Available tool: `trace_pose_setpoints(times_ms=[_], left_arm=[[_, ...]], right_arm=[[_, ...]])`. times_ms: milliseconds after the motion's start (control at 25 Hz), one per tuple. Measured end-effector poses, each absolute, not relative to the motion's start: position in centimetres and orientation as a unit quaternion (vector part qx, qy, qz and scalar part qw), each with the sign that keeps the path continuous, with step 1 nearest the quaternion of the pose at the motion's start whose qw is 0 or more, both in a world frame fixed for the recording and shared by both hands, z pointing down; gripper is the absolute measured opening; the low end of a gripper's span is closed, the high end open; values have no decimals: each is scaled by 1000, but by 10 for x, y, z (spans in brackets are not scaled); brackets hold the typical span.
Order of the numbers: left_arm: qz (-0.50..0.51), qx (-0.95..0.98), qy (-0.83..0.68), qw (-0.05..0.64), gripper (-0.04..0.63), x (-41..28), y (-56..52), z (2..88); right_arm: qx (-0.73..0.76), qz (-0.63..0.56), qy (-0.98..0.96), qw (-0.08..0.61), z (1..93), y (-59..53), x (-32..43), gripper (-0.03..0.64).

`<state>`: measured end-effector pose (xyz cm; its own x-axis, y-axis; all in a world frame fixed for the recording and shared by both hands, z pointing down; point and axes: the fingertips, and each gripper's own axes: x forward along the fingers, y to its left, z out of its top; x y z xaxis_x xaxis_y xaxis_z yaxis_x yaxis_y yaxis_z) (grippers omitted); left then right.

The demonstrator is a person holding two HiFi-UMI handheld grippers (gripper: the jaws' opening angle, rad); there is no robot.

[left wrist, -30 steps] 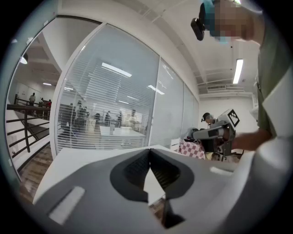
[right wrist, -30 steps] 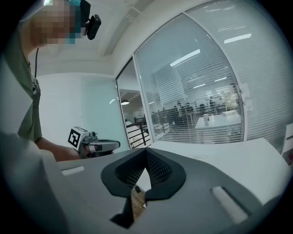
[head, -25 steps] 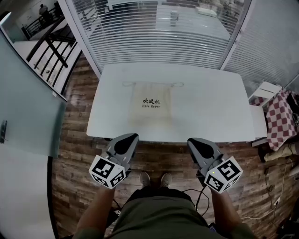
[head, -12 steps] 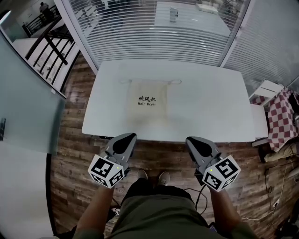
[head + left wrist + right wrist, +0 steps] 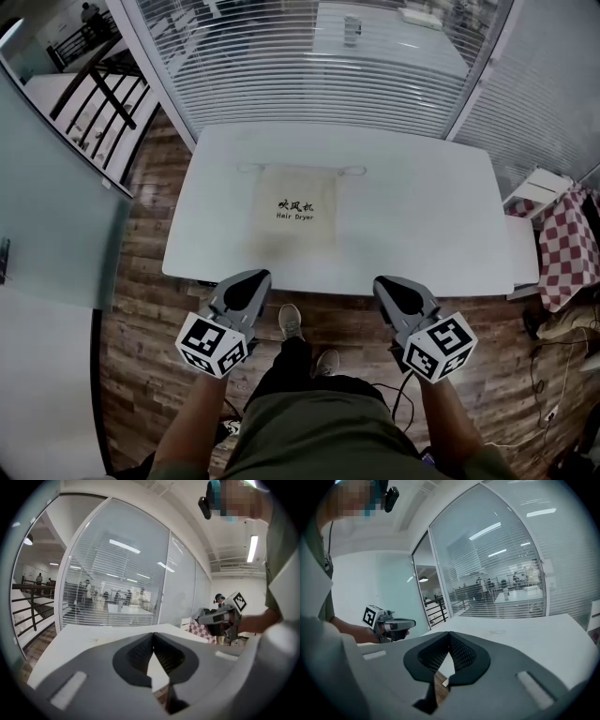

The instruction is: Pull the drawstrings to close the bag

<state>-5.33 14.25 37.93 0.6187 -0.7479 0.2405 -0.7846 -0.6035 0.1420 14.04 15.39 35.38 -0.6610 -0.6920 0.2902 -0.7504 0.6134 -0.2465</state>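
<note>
A flat beige drawstring bag with black print lies on the white table, its mouth at the far side. One cord loop sticks out left and another cord loop right. My left gripper and right gripper hover over the floor just short of the table's near edge, both shut and holding nothing. In the left gripper view the left gripper points at the table edge, with the right gripper beside it. The right gripper has its jaws together in its own view.
A glass wall with blinds stands behind the table. A checkered cloth and a small white stand sit at the right. A railing and a glass panel lie to the left. The floor is wooden.
The table and bag have come slightly nearer in the head view as the person steps forward with one foot. Both grippers stay shut and level.
</note>
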Motion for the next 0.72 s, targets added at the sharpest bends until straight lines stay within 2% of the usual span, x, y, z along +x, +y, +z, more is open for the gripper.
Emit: trace_pose_setpoints(times_ms=[720], left_arm=[[90, 891, -420, 144, 6, -102, 42, 415]], right_arm=[[419, 195, -880, 113, 395, 59, 101, 11]])
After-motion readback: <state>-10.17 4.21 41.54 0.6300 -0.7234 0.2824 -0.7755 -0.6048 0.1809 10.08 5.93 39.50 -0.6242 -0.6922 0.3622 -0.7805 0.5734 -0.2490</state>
